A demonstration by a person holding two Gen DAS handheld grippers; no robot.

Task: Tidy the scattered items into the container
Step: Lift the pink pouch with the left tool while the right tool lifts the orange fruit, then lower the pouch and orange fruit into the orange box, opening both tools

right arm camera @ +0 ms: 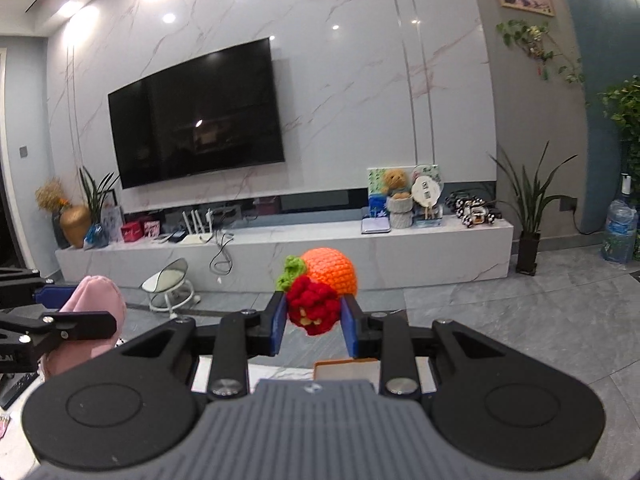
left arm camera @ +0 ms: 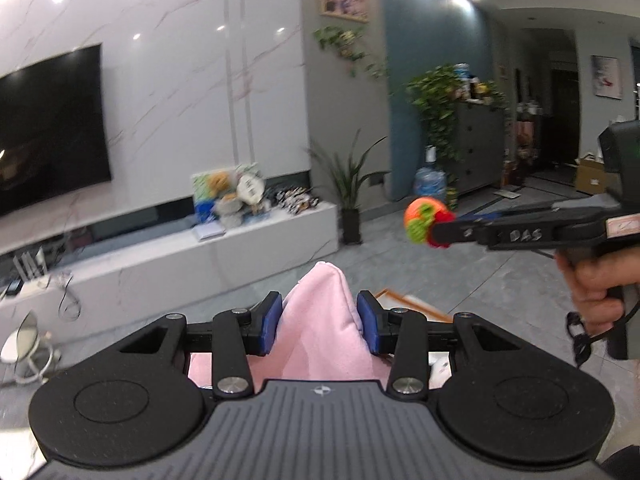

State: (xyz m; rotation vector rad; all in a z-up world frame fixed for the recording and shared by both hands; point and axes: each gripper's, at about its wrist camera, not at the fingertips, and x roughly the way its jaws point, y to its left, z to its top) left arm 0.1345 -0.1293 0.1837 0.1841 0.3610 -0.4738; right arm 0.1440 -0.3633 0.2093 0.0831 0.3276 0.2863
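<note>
Two soft items, both being carried aloft.

Left wrist view: left claw (left arm camera: 320, 322) is pinching pink cloth (left arm camera: 320, 312), limp, light; right claw at 3 o'clock.

Right wrist view: right claw (right arm camera: 313, 322) is squeezing crocheted toy (right arm camera: 320, 292), squashy; grip mid-body.

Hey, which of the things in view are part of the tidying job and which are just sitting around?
Part of the job:
- pink cloth, gripped in the left tongs
- crocheted fruit toy, gripped in the right tongs

Just lying about:
- television
- teddy bear
- water jug
- round stool
</note>
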